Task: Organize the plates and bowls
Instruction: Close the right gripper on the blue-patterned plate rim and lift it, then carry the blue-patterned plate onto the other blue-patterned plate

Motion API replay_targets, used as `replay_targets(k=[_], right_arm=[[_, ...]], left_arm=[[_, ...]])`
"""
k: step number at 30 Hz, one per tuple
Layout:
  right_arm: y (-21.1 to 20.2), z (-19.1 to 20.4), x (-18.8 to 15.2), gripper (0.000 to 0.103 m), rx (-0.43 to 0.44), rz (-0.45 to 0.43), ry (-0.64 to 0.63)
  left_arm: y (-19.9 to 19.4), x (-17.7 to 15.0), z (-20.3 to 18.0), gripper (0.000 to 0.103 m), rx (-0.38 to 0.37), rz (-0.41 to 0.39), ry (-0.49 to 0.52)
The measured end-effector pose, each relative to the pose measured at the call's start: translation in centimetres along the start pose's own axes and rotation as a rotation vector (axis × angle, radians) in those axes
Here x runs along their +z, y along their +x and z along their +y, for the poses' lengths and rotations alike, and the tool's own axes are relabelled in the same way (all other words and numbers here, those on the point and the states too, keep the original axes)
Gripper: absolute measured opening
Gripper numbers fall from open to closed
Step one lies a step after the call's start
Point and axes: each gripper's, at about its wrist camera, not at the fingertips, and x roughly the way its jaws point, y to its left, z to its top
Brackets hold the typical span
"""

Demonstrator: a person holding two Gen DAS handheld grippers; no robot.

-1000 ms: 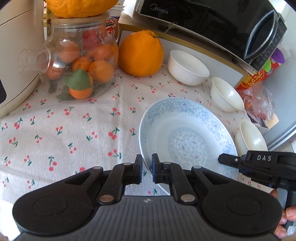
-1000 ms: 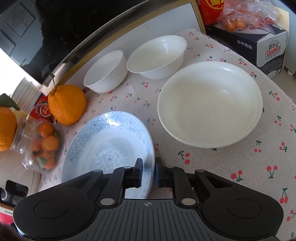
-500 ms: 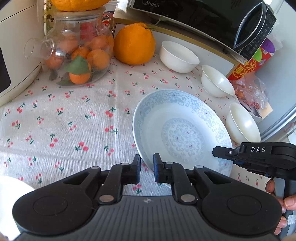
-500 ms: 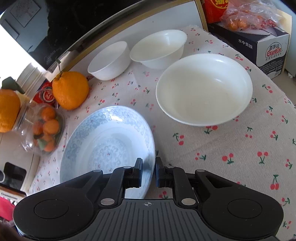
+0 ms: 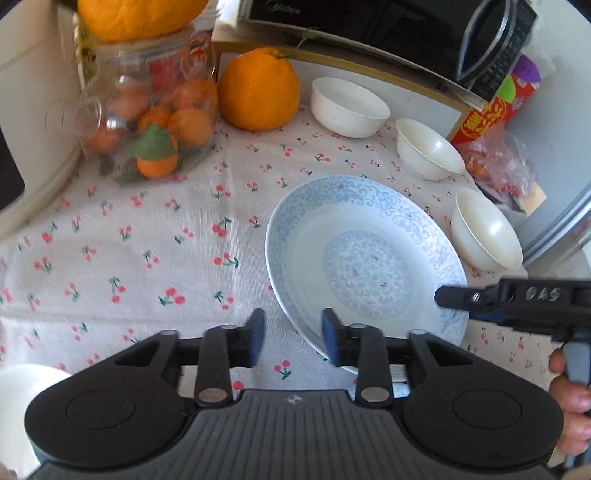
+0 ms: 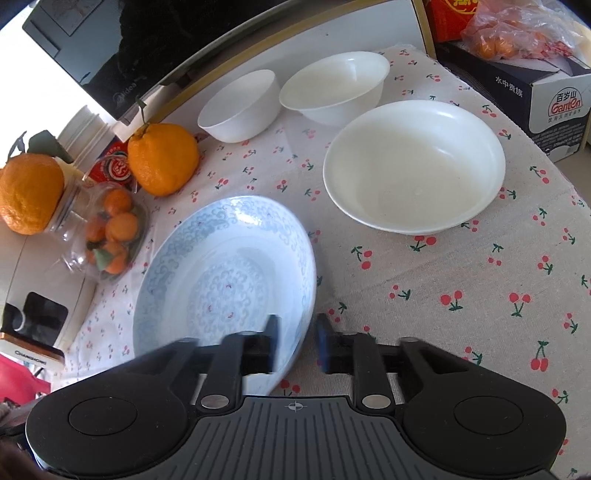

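A blue-patterned plate (image 5: 365,266) (image 6: 221,280) lies on the cherry-print tablecloth (image 5: 147,258). My left gripper (image 5: 293,334) straddles its near left rim. The jaws are opening and the pads stand clear of the rim. My right gripper (image 6: 297,341) straddles the plate's right rim. Its jaws are opening too, with the rim loose between them. One of its fingers (image 5: 454,297) shows over the plate in the left wrist view. Behind the plate stand a small white bowl (image 6: 240,107), a wider white bowl (image 6: 336,88) and a large shallow white bowl (image 6: 413,166).
A big orange (image 5: 258,88) and a glass jar of tangerines (image 5: 155,122) stand at the back left. A black microwave (image 5: 369,26) runs along the back. A cardboard box (image 6: 546,107) sits at the right edge. A white dish (image 5: 22,398) shows at the near left.
Both grippers were shut on the plate's rim. Their jaws have now parted and let go of it. The hands have barely moved.
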Motion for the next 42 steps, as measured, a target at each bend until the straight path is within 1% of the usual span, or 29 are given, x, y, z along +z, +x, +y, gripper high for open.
replay_targets(k=[1, 2, 3, 4, 6, 7, 9, 12, 15, 18, 23, 29, 31, 36, 37, 39, 42], right_arm=[[-0.4, 0.0, 0.0, 0.051, 0.006, -0.011, -0.003], [-0.8, 0.0, 0.0, 0.056, 0.009, -0.024, -0.009], [-1.1, 0.0, 0.0, 0.065, 0.011, -0.034, -0.019], [-1.5, 0.0, -0.1, 0.071, 0.014, -0.041, -0.032], [-2.1, 0.1, -0.4, 0.075, 0.020, -0.047, -0.061], [-2.4, 0.1, -0.6, 0.078, 0.022, -0.047, -0.078], [-2.9, 0.2, -1.2, 0.084, 0.033, -0.050, -0.113], [-3.7, 0.3, -2.4, 0.089, 0.052, -0.055, -0.175], [-4.6, 0.0, -3.8, 0.092, 0.076, -0.059, -0.214], [-5.6, -0.5, -5.0, 0.095, 0.090, -0.065, -0.214], [-6.7, -1.0, -6.5, 0.096, 0.089, -0.075, -0.219], [-7.0, -0.8, -8.3, 0.096, 0.080, -0.090, -0.276], [-7.2, -0.8, -8.9, 0.096, 0.092, -0.093, -0.296], [-7.4, -0.4, -10.5, 0.096, 0.129, -0.095, -0.340], [-7.3, -0.2, -10.8, 0.096, 0.139, -0.091, -0.354], [-7.3, 0.2, -11.4, 0.096, 0.158, -0.079, -0.381], [-7.1, 0.8, -12.2, 0.096, 0.199, -0.037, -0.417]], left_arm=[[-0.3, 0.0, -0.1, 0.046, 0.002, -0.006, 0.010], [-0.6, 0.0, -0.1, 0.057, 0.000, -0.013, 0.019], [-0.9, -0.1, -0.1, 0.067, -0.005, -0.016, 0.029], [-1.2, -0.2, -0.1, 0.071, -0.012, -0.019, 0.039], [-1.8, -0.4, 0.0, 0.080, -0.019, -0.027, 0.062], [-2.1, -0.6, 0.0, 0.083, -0.016, -0.034, 0.072], [-2.8, -1.2, 0.2, 0.095, -0.004, -0.057, 0.091], [-3.6, -2.1, 0.6, 0.099, 0.003, -0.089, 0.122], [-4.1, -2.9, 1.2, 0.099, 0.000, -0.088, 0.129], [-4.7, -3.7, 1.9, 0.100, -0.007, -0.098, 0.135], [-6.0, -5.3, 2.4, 0.100, -0.005, -0.151, 0.193], [-6.8, -6.7, 2.4, 0.099, -0.056, -0.162, 0.267], [-6.8, -7.0, 2.5, 0.096, -0.078, -0.156, 0.283], [-6.7, -7.6, 2.6, 0.084, -0.135, -0.135, 0.307], [-6.7, -7.8, 2.5, 0.082, -0.143, -0.131, 0.316], [-6.6, -8.0, 2.3, 0.076, -0.151, -0.120, 0.334], [-6.5, -8.1, 2.1, 0.069, -0.151, -0.120, 0.359]])
